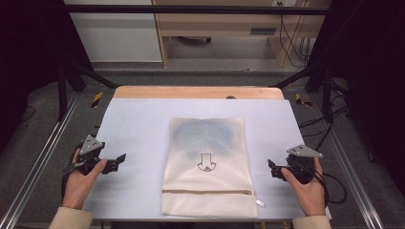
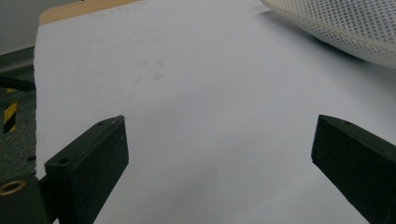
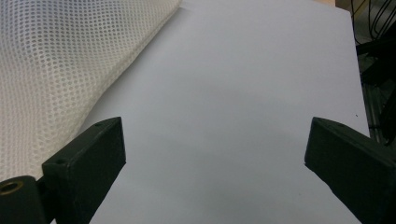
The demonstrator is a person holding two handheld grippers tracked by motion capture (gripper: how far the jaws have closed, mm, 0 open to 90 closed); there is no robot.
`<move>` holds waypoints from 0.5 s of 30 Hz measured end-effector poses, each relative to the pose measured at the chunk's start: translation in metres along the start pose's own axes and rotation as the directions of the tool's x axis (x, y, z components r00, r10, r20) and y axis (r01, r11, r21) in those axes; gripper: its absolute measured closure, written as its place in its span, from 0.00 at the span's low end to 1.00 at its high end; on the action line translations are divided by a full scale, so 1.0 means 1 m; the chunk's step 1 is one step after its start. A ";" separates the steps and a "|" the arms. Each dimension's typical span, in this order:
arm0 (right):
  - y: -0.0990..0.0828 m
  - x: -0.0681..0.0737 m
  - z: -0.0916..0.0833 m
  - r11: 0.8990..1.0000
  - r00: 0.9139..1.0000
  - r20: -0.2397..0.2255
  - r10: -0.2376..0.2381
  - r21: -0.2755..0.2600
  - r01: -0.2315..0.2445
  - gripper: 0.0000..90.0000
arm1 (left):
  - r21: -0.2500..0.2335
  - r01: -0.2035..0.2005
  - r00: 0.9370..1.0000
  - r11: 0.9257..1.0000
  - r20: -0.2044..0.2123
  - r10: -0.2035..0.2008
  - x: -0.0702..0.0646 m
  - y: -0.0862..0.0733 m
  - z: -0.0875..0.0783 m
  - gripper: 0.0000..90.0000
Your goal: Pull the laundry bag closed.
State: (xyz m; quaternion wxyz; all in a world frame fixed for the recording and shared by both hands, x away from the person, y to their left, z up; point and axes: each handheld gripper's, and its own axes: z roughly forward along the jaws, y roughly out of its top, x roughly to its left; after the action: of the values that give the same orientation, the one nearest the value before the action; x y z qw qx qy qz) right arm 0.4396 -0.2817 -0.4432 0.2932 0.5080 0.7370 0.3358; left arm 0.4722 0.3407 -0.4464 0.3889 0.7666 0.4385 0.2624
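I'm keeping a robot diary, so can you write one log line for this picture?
left tongs: open, off bag | right tongs: open, off bag | mesh bag: flat mid-table, zipper near person, something dark inside | white table

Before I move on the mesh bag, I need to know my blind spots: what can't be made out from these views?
- Contents of the mesh laundry bag: high view, a bluish shape under the mesh, unidentifiable.
- Zipper pull: high view, too small to tell its position on the track.
- Bag in the left gripper view and right gripper view: cut off by the frame edge.
- Left gripper, right gripper: open, off the bag.
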 end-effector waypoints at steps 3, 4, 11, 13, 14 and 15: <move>-0.001 -0.002 0.002 1.000 1.000 0.010 0.007 -0.003 -0.007 0.06 | 0.004 0.002 1.000 1.000 -0.005 -0.002 0.003 -0.002 0.002 0.04; -0.002 -0.003 0.003 1.000 1.000 0.011 0.009 -0.004 -0.009 0.06 | 0.003 0.007 1.000 1.000 -0.007 -0.007 0.004 -0.002 0.003 0.04; -0.002 -0.007 0.012 0.999 0.999 0.012 0.040 -0.004 -0.040 0.06 | 0.018 -0.021 1.000 1.000 -0.014 0.022 0.005 -0.005 0.008 0.05; -0.001 -0.007 0.015 0.999 0.999 0.018 0.044 -0.003 -0.044 0.06 | 0.019 -0.023 1.000 1.000 -0.017 0.023 0.004 -0.006 0.012 0.05; 0.000 -0.008 0.017 0.999 0.999 0.020 0.049 -0.006 -0.049 0.06 | 0.019 -0.025 0.999 0.999 -0.025 0.026 0.004 -0.006 0.013 0.05; 0.001 -0.009 0.018 0.998 0.998 0.022 0.055 -0.009 -0.055 0.07 | 0.016 -0.032 0.999 0.999 -0.034 0.032 0.004 -0.007 0.015 0.05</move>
State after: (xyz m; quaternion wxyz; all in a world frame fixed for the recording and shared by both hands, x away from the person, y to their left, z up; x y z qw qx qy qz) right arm 0.4568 -0.2860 -0.4528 0.2941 0.5307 0.7180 0.3410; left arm 0.4816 0.3407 -0.4598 0.3711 0.7719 0.4348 0.2782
